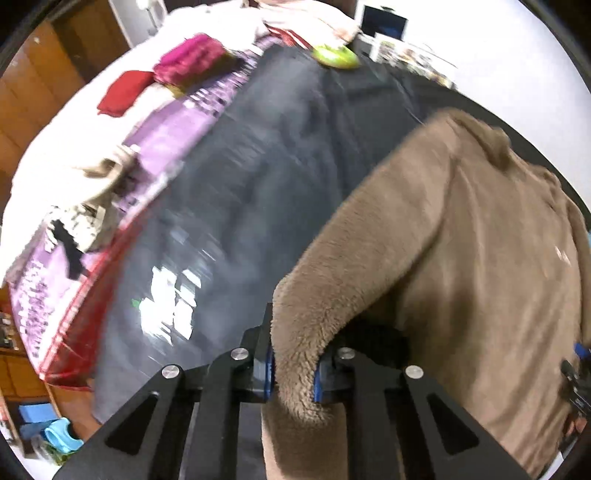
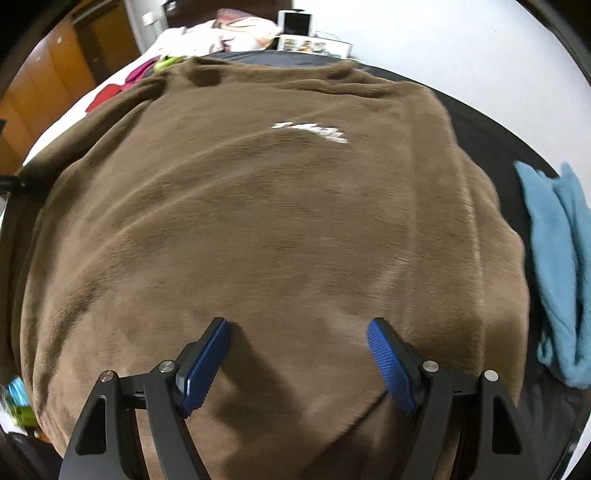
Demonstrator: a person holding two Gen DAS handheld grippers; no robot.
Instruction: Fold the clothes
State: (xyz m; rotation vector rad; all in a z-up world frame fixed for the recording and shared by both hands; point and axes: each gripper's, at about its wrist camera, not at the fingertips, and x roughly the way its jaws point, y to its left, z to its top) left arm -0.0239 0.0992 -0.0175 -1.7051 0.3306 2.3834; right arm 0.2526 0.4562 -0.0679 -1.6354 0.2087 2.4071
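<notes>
While your left gripper (image 1: pixel 293 373) has its blue pads clamped on a fleecy edge of the brown sweatshirt (image 1: pixel 461 266), that corner rides above the dark bedspread (image 1: pixel 258 177), likely so you can carry it over the body as a fold. From the right wrist, your right gripper (image 2: pixel 299 363) hangs with jaws wide apart, holding nothing, over the near part of the sweatshirt, which lies spread logo-up on the bed beside a blue garment (image 2: pixel 554 258), probably ready to pin or smooth the cloth.

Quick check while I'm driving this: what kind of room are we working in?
Most likely a bedroom. The brown fleece top is spread on a bed with a dark cover, there is heaped bedding at the far end, and wooden wardrobe doors stand along the left wall.
</notes>
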